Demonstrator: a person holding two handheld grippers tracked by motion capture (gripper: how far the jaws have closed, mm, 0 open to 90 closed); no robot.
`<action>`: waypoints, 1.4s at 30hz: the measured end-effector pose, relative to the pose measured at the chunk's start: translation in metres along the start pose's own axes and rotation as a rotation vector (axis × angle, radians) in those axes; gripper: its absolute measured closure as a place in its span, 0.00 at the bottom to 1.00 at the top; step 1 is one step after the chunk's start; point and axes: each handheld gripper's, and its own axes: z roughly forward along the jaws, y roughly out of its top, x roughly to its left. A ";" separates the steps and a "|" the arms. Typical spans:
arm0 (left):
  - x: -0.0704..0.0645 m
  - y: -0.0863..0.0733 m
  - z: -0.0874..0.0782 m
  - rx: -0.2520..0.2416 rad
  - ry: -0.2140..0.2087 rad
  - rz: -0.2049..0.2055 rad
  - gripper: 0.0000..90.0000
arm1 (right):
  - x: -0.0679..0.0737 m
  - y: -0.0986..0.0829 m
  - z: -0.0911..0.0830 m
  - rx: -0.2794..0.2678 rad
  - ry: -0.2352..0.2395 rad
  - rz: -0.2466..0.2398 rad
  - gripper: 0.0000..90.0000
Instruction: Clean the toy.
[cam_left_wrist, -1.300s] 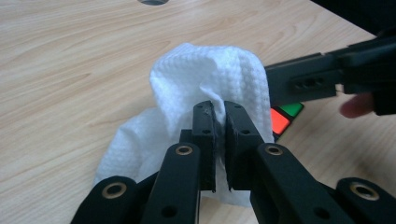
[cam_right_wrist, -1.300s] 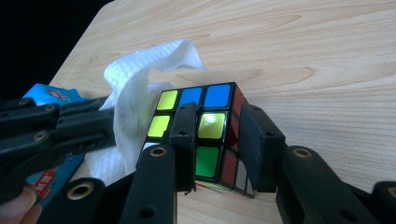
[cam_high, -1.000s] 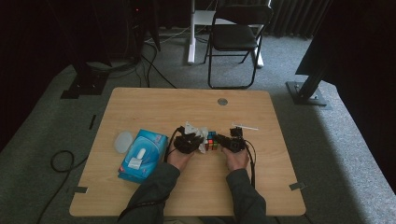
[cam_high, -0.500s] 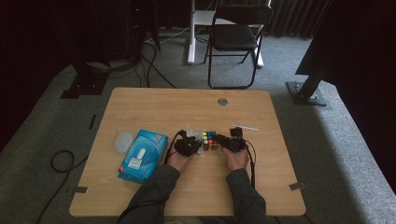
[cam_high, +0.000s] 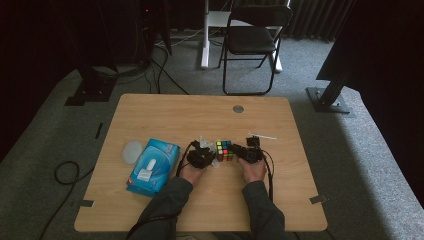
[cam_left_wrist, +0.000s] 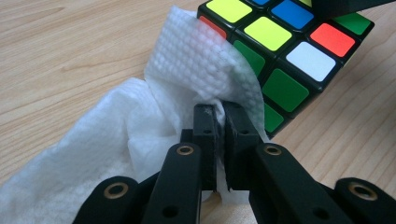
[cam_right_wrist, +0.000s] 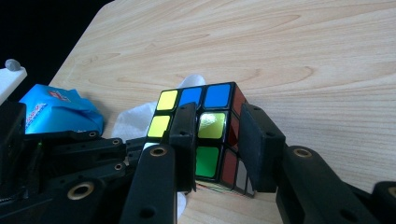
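Sitting near the middle of the wooden table (cam_high: 165, 110), the puzzle cube (cam_high: 224, 150) is caught between the two hand-held tools — the left gripper (cam_high: 201, 157) on one side, the right gripper (cam_high: 246, 152) on the other. In the right gripper view the right gripper (cam_right_wrist: 217, 149) has its jaws clamped across a corner of the cube (cam_right_wrist: 205, 128), one jaw lying over the yellow-and-green face and the other against the red side, so the cube is grasped and tilted slightly. The left gripper (cam_left_wrist: 219, 135) is clenched on a white wipe (cam_left_wrist: 140, 140); its jaws meet with a fold of the cloth pinched between them, and the wipe's upper edge is pressed against the cube (cam_left_wrist: 285, 51), covering part of a red sticker and a green one.

Other things stay off to the side. A blue pack of wipes (cam_high: 152, 166) lies left of the left hand (cam_high: 192, 173), near but not touching it, and a round translucent lid (cam_high: 132, 151) rests just beside the pack's far-left corner. Behind the right gripper a thin white strip (cam_high: 262, 135) lies on the wood (what it is I cannot tell). A small round grommet (cam_high: 238, 108) sits in the table's far part. Beyond the table stands a folding chair (cam_high: 250, 40) — well apart from the work.

Between the camera and the cube's left side, the bunched wipe blocks the view.
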 end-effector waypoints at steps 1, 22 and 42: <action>0.000 0.000 0.000 -0.002 0.002 -0.001 0.95 | 0.000 0.000 0.000 0.000 0.002 0.001 0.76; -0.008 0.014 -0.038 -0.113 -0.042 0.000 0.94 | 0.000 0.000 0.000 -0.002 0.003 0.004 0.76; -0.013 0.010 -0.031 -0.086 -0.039 -0.001 0.95 | -0.001 -0.001 0.000 -0.004 0.002 0.010 0.75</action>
